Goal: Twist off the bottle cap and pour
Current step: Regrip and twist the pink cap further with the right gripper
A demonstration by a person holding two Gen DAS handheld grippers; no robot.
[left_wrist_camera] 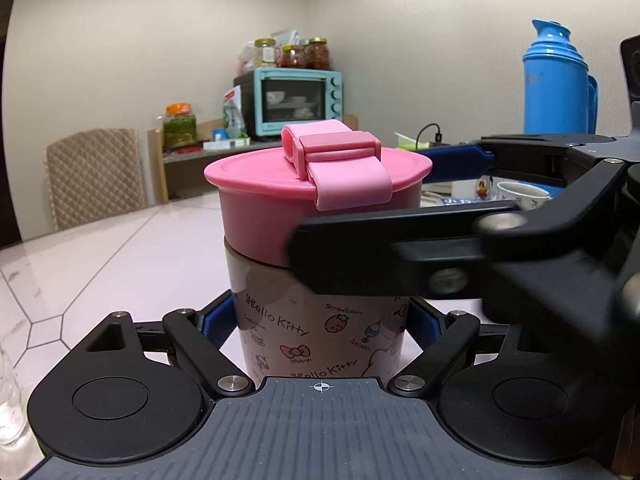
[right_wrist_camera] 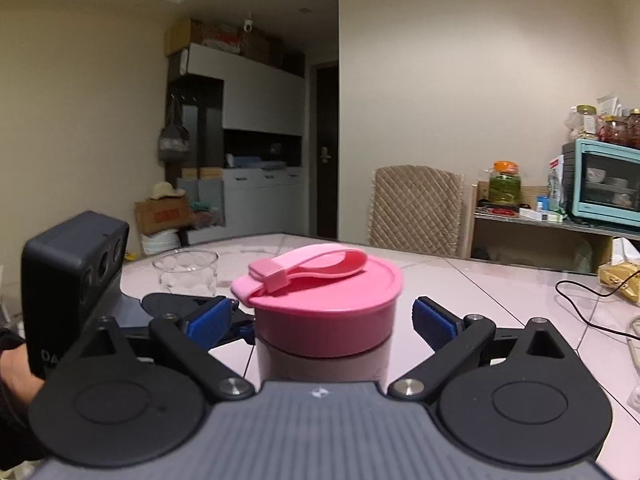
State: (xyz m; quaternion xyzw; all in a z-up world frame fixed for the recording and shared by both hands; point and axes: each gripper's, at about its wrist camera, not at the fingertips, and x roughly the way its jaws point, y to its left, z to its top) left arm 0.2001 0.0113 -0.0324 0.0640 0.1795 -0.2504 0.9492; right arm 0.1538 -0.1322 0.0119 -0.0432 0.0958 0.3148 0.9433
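Note:
A Hello Kitty bottle (left_wrist_camera: 320, 336) with a pink screw cap (left_wrist_camera: 316, 196) and strap stands upright on the table. My left gripper (left_wrist_camera: 320, 322) is shut on the bottle's body, blue pads against both sides. My right gripper (right_wrist_camera: 324, 322) is open around the pink cap (right_wrist_camera: 324, 304), its blue pads (right_wrist_camera: 434, 322) a little clear of the cap on each side. The right gripper also shows in the left wrist view (left_wrist_camera: 400, 216), reaching in from the right at cap height. A clear glass (right_wrist_camera: 188, 272) stands behind and to the left of the bottle.
A blue thermos (left_wrist_camera: 558, 80), a cartoon mug (left_wrist_camera: 476, 190) and a white cup (left_wrist_camera: 520, 196) stand to the right. A black cable (right_wrist_camera: 592, 308) and a yellow bag (right_wrist_camera: 620, 280) lie on the white table (left_wrist_camera: 100, 264). A chair (right_wrist_camera: 416, 208) and shelf with a teal oven (left_wrist_camera: 296, 100) stand beyond.

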